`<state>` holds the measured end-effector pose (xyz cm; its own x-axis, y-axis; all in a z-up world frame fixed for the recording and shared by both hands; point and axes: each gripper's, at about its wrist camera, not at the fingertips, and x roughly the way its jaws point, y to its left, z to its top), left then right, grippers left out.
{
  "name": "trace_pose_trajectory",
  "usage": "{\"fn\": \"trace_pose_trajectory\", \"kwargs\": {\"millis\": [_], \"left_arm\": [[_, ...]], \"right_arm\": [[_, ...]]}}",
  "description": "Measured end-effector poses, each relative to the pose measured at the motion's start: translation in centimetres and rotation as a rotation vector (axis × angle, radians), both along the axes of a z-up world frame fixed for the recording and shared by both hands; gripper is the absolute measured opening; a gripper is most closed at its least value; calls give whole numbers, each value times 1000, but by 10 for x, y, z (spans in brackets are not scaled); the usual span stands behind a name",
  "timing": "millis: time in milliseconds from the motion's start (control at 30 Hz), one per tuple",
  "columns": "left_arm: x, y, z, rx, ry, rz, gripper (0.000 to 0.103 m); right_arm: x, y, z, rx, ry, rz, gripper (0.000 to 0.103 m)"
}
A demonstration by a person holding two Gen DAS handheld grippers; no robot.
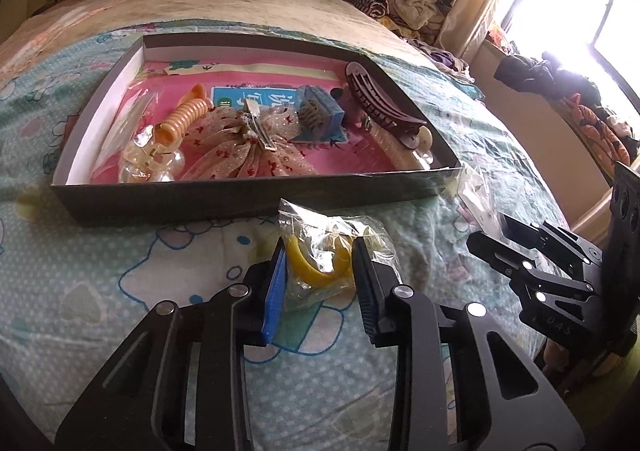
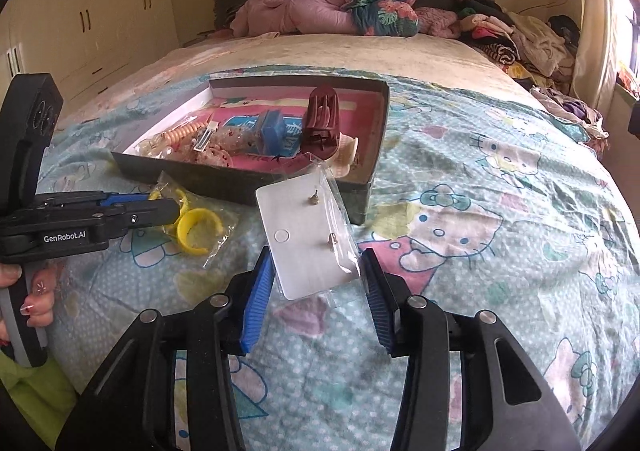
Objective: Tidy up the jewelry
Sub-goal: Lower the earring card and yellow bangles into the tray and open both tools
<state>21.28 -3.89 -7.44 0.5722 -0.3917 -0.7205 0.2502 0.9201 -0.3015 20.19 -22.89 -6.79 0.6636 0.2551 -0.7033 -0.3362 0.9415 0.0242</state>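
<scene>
A dark shallow box [image 1: 168, 199] [image 2: 224, 183] lies on the bed with hair clips, a brown claw clip [image 1: 380, 99] [image 2: 322, 119], a fabric bow [image 1: 244, 143] and an orange coil [image 1: 188, 115] inside. My left gripper [image 1: 320, 255] [image 2: 160, 207] is open, its pads either side of a clear bag with yellow bangles [image 1: 320, 263] [image 2: 196, 231] lying in front of the box. My right gripper [image 2: 320, 271] [image 1: 492, 247] is open around a clear bag with an earring card [image 2: 308, 235], which leans on the box's front corner.
The bed has a Hello Kitty sheet [image 2: 480, 219]. Folded quilts [image 2: 340, 7] and piled clothes [image 2: 520, 39] lie at the far end. Wardrobes [image 2: 88, 11] stand on the left, a bright window [image 1: 580, 3] on the right.
</scene>
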Motion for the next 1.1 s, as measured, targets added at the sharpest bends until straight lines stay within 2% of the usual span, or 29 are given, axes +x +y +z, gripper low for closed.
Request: {"fn": "trace_pose_trajectory", "kwargs": {"millis": [267,400,567,633,667,1100], "left_arm": [[-11,-3,28,-42,-72,-21,22],[-9,5,42,-11,-122,12,22],[2,25,49,-13,-136,65,22],[6,33,51,-14,-141,87,11],[9,38,52,-13,-143,97,10],[42,78,56,-14,-151,188,9]], "right_arm": [[-3,0,11,3,-26,1,43],[0,5,17,-2,-37,11,43],[6,15,23,-7,-45,27,43],[9,22,26,-10,-51,37,43],[11,26,28,-11,-54,44,43],[49,65,36,-26,-76,78,43]]}}
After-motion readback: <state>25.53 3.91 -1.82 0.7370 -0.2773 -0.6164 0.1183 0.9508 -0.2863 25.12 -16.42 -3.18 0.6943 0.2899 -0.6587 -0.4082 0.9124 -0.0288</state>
